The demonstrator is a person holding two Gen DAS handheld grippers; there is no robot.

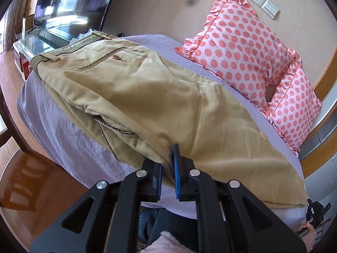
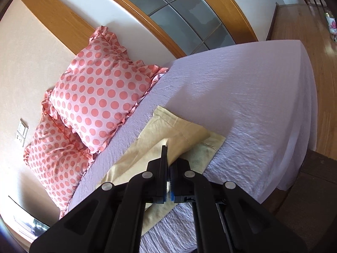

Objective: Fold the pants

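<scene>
Both grippers pinch pants (image 1: 147, 97) on bed (image 2: 252, 105) (pillows (image 1: 238, 48) beside)

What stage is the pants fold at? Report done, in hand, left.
Done: the khaki pants lie lengthwise on the bed, legs apparently stacked. In hand: the left gripper pinches the near edge; the right gripper clamps the top hem, lifted off the lower one. Left: the crosswise folds.

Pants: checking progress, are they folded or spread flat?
Partly folded: the pants lie doubled lengthwise, leg on leg, still full length on the bed.
</scene>
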